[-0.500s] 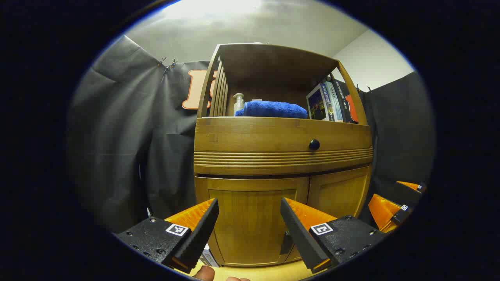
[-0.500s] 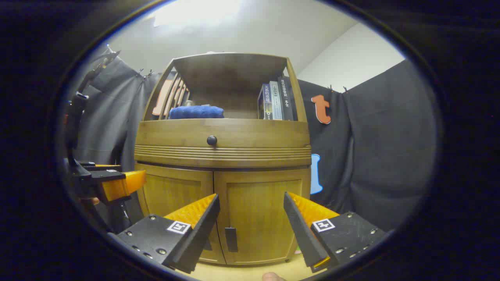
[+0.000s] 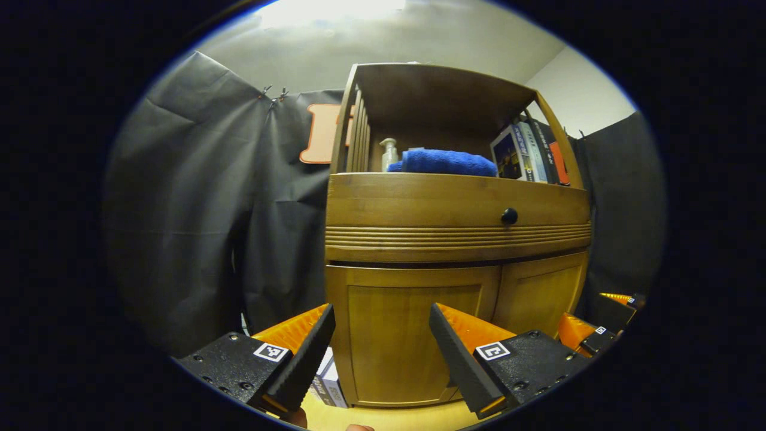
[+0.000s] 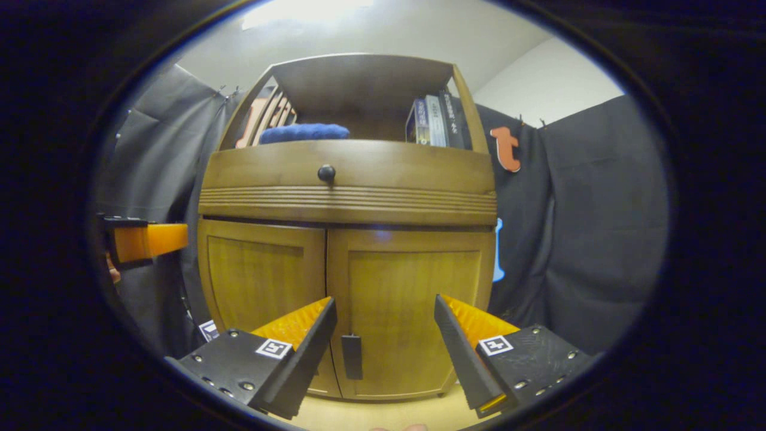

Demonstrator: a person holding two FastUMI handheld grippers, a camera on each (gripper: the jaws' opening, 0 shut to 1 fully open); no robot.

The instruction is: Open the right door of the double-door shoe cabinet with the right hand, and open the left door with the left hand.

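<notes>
Low on the right door point(image 4: 413, 317) of the shoe cabinet point(image 4: 347, 197), beside the centre seam, hangs a dark handle point(image 4: 351, 357), long axis upright, facing out toward the right gripper point(image 4: 383, 347). Sits nearer and larger than half a second ago, with the cabinet front risen in the right gripper view, so the right gripper has closed in and dropped toward handle height; fingers spread wide, nothing between them, handle just inside the left fingertip line. Reads as an approach under way, grasp not yet made. Both doors shut, panels flush under the ribbed drawer front with its black knob point(image 4: 326, 173). Left of that seam, the left door point(image 3: 413, 341) stands tall and narrow, its own handle hidden behind a finger in the left gripper view. Left gripper point(image 3: 382, 344) has swung toward the cabinet's left side, fingers likewise wide apart and empty, well short of the wood. Above the drawer, on the open shelf, a blue towel point(image 3: 446, 163), a pump bottle point(image 3: 389, 154) and upright books point(image 3: 526, 155).
</notes>
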